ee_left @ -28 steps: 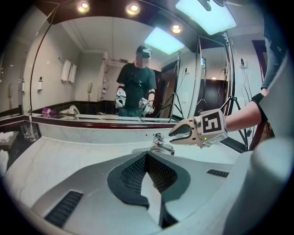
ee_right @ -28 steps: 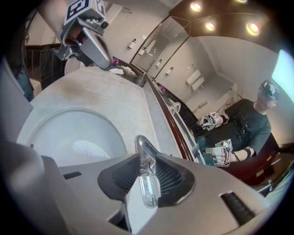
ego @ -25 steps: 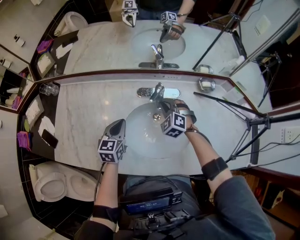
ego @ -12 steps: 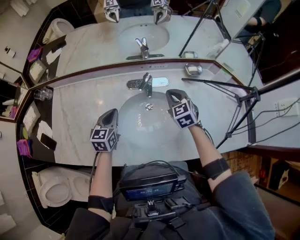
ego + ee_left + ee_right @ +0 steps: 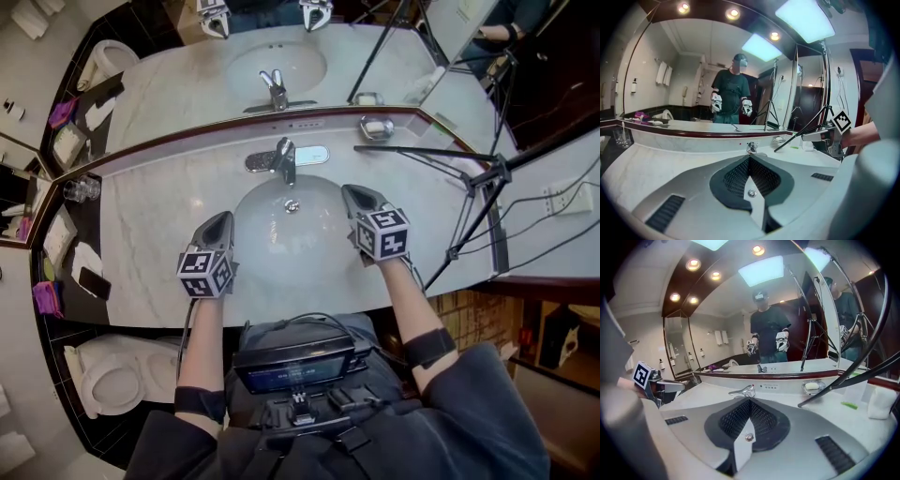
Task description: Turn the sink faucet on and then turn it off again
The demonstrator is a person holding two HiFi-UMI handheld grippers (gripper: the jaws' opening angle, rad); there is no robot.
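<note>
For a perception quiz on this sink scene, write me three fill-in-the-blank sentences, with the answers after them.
1. The left gripper and the right gripper both have fingers ____, holding nothing.
2. The soap dish sits on the faucet's ____ side in the head view.
3. The glasses stand at the counter's ____ end.
Missing: closed; right; left.

white marble counter [image 5: 159, 216], faucet [image 5: 284, 159] behind basin [image 5: 281, 244], soap dish [image 5: 377, 128] right, glasses [image 5: 82, 190] far left
</note>
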